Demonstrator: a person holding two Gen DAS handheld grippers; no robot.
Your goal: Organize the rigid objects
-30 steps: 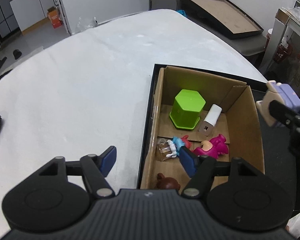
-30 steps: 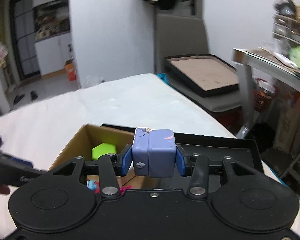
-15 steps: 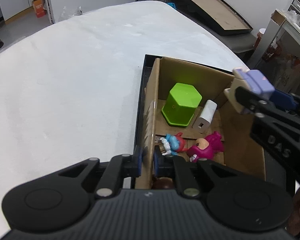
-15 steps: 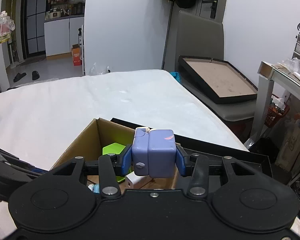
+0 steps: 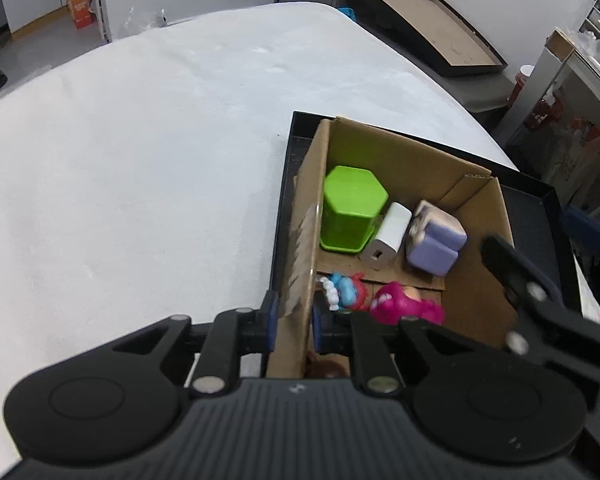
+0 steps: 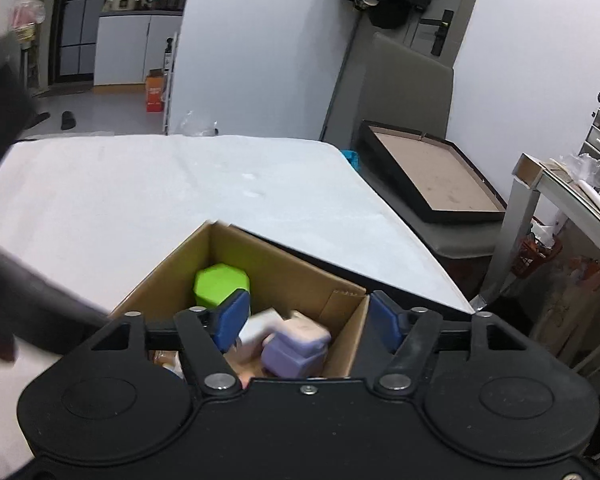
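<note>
Left gripper (image 5: 293, 322) is clenched on the near left wall of the cardboard box (image 5: 480, 280), one pad outside the wall and one inside. Its jaws have just been closing, with the wall between them. Right gripper (image 6: 306, 318) is released, its blue pads standing apart above the box; its jaws have just been opening and nothing is between them.

Inside the box, nearest the left gripper, a brown toy (image 5: 327, 368) is half hidden under the gripper body. Next comes a blue-and-red figure (image 5: 346, 291) just inside the left wall, with a magenta figure (image 5: 404, 306) beside it toward the box's right. Farther in, the purple block toy (image 5: 436, 238) rests on the box floor, blurred, by the far right corner and touching the white charger block (image 5: 388, 235). The charger leans against the green hexagonal cup (image 5: 350, 208), which stands upside down against the left wall.

The box sits in a black tray (image 5: 540, 208) on the white table (image 5: 140, 160). Beyond the table's far edge a second black tray (image 6: 432, 176) leans on a grey chair (image 6: 412, 92).
</note>
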